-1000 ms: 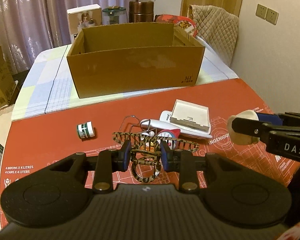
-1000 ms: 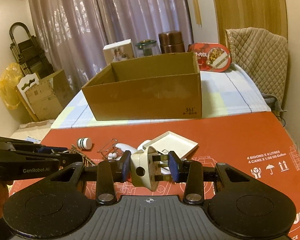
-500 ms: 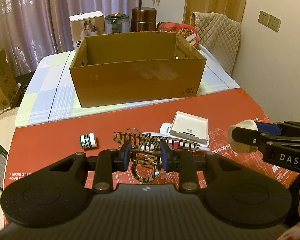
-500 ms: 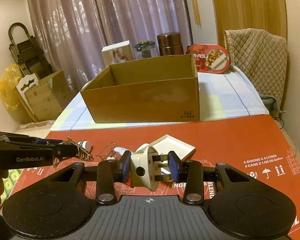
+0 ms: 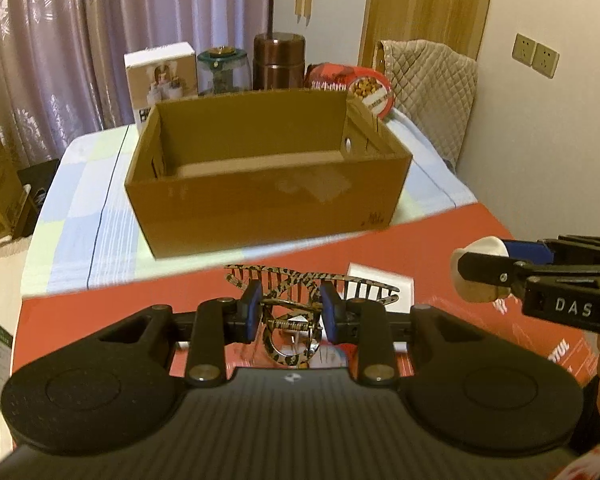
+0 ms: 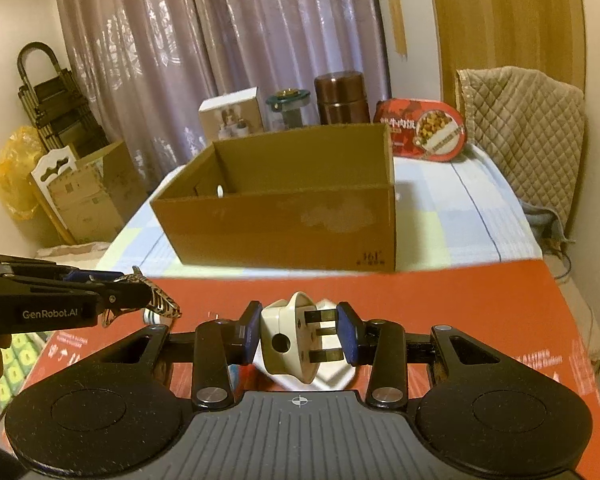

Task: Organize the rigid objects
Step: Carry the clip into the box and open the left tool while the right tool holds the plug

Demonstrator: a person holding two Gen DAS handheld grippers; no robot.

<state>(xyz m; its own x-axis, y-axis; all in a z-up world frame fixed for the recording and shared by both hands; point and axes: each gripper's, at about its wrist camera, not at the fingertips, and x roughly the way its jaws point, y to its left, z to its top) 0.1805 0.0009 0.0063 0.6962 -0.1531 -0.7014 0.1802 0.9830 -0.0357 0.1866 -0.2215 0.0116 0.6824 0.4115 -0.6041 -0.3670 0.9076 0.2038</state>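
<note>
Leopard-print plastic fills the centre of the left wrist view: a hair claw clip (image 5: pixel 300 292) is clamped between the blue pads of the left gripper (image 5: pixel 290 314), held above the red tabletop (image 5: pixel 100 312). Ahead stands an open cardboard box (image 5: pixel 268 196) on a pale checked cloth (image 5: pixel 80 208), with a white carton (image 5: pixel 162 76), a glass jar (image 5: pixel 222 70) and a copper-coloured canister (image 5: pixel 280 60) lined up behind it. At the right edge the right gripper (image 5: pixel 480 276) reaches in, clenched on a white plug adapter (image 5: pixel 486 248), and a white tray (image 5: pixel 380 282) lies on the tabletop beyond the clip. From the right wrist, the same adapter (image 6: pixel 288 344) sits pinched between that gripper's (image 6: pixel 298 338) pads, metal prongs pointing right, well short of the box (image 6: pixel 292 216). The left gripper (image 6: pixel 140 296) enters from the left, the clip's (image 6: pixel 162 304) teeth jutting from its tip. A red food tin (image 6: pixel 422 134) leans behind the box.
</note>
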